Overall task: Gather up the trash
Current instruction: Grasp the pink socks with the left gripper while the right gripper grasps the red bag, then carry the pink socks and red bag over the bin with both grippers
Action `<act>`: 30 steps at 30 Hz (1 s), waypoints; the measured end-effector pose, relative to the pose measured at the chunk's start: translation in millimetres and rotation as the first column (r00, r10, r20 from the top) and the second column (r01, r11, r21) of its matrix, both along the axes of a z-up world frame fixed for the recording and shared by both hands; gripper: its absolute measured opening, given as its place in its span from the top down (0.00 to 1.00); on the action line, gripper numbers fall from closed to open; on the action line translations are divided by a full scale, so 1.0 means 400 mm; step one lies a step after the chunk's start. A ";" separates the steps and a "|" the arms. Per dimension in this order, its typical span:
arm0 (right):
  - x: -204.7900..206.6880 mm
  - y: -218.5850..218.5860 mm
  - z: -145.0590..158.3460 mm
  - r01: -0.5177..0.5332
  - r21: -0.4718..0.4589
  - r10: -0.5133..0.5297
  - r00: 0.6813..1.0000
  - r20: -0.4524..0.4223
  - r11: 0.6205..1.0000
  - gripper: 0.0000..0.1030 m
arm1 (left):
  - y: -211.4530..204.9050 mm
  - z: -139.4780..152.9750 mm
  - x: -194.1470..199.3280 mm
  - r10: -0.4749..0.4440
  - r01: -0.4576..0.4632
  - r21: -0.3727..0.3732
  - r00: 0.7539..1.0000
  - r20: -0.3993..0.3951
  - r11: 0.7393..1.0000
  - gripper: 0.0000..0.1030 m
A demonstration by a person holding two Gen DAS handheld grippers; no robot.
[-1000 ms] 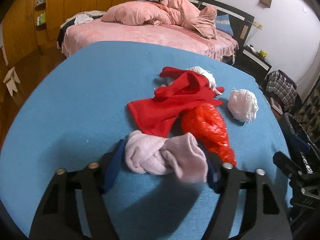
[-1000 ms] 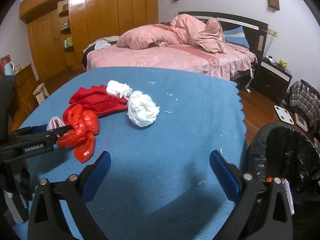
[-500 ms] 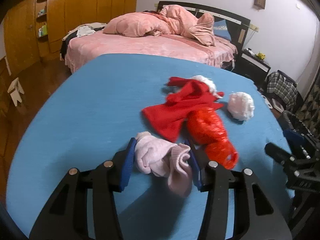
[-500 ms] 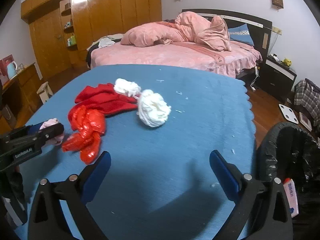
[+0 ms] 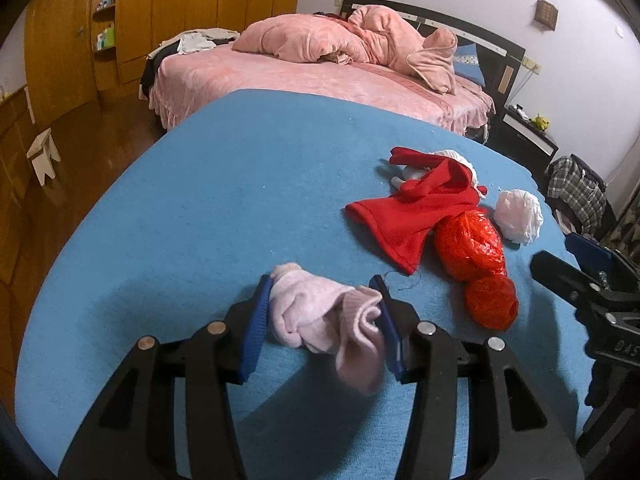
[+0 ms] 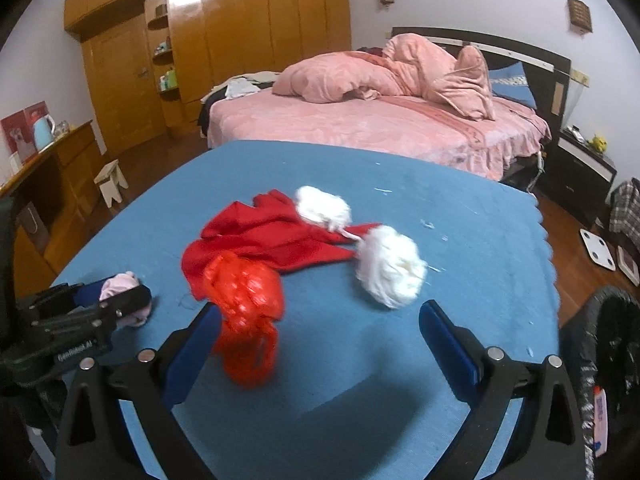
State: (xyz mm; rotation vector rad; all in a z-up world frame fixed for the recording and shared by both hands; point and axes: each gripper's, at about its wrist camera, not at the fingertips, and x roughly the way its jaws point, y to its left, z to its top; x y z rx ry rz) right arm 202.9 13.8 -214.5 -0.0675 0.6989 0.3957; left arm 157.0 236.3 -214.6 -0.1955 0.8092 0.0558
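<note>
My left tongs (image 5: 320, 320), their jaws just closed, pinch the pink sock (image 5: 320, 316) with bare cloth (image 5: 200, 200) beyond to its far edge, while my right tongs (image 6: 320, 340) gape, red bag (image 6: 244, 312) at their left pad, bin (image 6: 608, 344) beside.

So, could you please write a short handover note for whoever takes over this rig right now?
Left tool: its jaws have just been closing and now clamp the pink sock on the blue table.
Right tool: open, empty, with the red plastic bag just ahead near its left finger.
Also on the table: red cloth, two white paper wads.
Black-lined bin stands at the right.
Done: the sock is gripped. Left: everything on the table is yet to be collected.
</note>
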 end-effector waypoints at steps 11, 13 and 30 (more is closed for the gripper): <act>0.037 0.078 -0.049 -0.063 -0.054 0.059 0.996 -0.070 0.997 0.14 | 0.012 -0.012 0.000 0.006 -0.006 -0.026 1.000 -0.014 1.000 0.54; 0.034 0.085 -0.058 -0.086 -0.055 0.081 0.993 -0.085 0.995 0.25 | 0.009 -0.012 -0.002 0.007 -0.007 -0.025 1.000 -0.016 1.000 0.54; -0.009 0.033 -0.055 -0.100 0.026 0.103 0.988 -0.114 0.995 0.69 | 0.001 -0.017 0.006 0.006 -0.006 0.009 0.999 -0.035 1.000 0.53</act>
